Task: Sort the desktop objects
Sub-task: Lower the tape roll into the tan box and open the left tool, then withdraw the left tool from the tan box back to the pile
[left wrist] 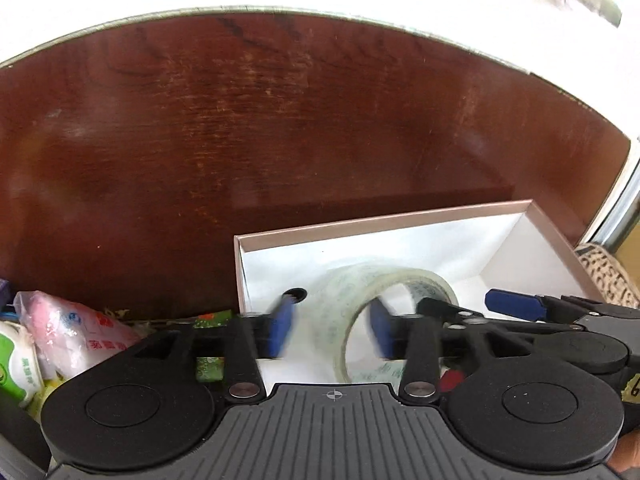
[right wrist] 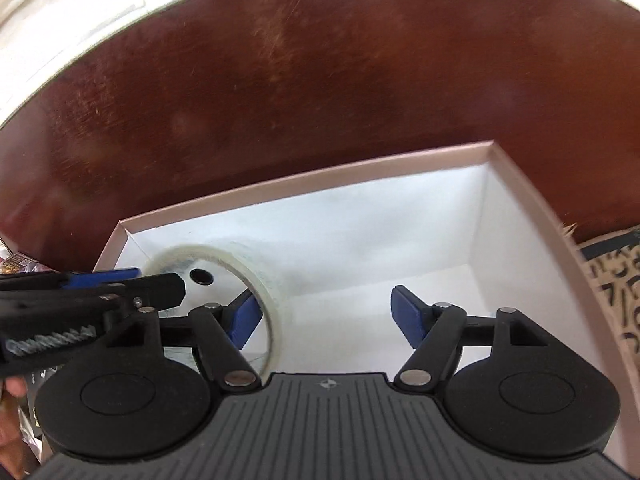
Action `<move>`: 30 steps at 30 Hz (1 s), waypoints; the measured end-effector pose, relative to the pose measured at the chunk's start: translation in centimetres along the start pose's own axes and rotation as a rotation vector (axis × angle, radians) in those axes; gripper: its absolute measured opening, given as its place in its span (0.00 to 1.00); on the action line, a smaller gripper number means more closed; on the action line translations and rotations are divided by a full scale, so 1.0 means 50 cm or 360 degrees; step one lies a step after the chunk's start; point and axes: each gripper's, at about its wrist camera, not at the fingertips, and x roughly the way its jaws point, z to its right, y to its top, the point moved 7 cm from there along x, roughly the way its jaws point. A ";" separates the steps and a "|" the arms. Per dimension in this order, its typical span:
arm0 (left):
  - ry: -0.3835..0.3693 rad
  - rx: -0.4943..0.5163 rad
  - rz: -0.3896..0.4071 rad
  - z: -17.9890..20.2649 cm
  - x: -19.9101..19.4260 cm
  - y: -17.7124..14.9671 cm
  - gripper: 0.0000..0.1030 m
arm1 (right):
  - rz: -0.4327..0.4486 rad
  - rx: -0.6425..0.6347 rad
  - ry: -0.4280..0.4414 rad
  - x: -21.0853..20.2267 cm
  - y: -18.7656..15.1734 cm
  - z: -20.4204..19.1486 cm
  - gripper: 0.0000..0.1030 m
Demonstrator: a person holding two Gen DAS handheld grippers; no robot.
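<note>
While the tape roll [left wrist: 384, 300] is seen standing on edge inside the open box [left wrist: 384, 222], near its left wall, 1 item can be counted as sorted or nearly so. No other object is visible in the box from either wrist view; the rest of its white floor is bare.

Left tool [left wrist: 332, 328]: blue pads are blurred, set on either side of the roll's near wall, 1 outside the ring and 1 inside the core. Contact with the tape cannot be confirmed because of the blur, so it cannot be told whether the roll is clamped or just let go. The roll's lower edge is hidden behind the tool body, so resting on the box floor is judged likely, not shown.

Right tool [right wrist: 328, 316]: jaws spread wide, nothing held, hanging over the box interior. Its left pad sits close to the roll's rim; touching or not cannot be told.

Remaining work, as judged from the left wrist view: a cluster of packets is left on the table [left wrist: 280, 120] to the left of the box, including a pink packet [left wrist: 76, 328], a green-and-white packet [left wrist: 16, 364] and a small green wrapper [left wrist: 212, 318]. A patterned item [left wrist: 608, 276] is seen just beyond the box's right wall; its role is unclear.

Estimate: early stage, 1 item in, at least 3 outside.
</note>
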 end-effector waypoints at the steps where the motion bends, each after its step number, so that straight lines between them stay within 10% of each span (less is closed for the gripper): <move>1: -0.0032 -0.0009 0.0023 0.001 -0.007 0.002 0.76 | 0.0003 0.0011 -0.0005 -0.006 -0.001 0.005 0.74; 8: 0.0045 -0.0046 0.0151 0.007 -0.056 0.013 1.00 | 0.0089 0.0048 -0.0064 -0.043 0.007 0.017 0.91; 21: 0.0067 -0.0021 0.0152 -0.004 -0.131 -0.009 1.00 | 0.0088 0.0123 -0.0051 -0.104 0.010 -0.026 0.96; 30: 0.0013 0.0096 0.0259 0.003 -0.328 -0.114 1.00 | 0.0271 0.0333 -0.0001 -0.295 -0.051 -0.075 0.99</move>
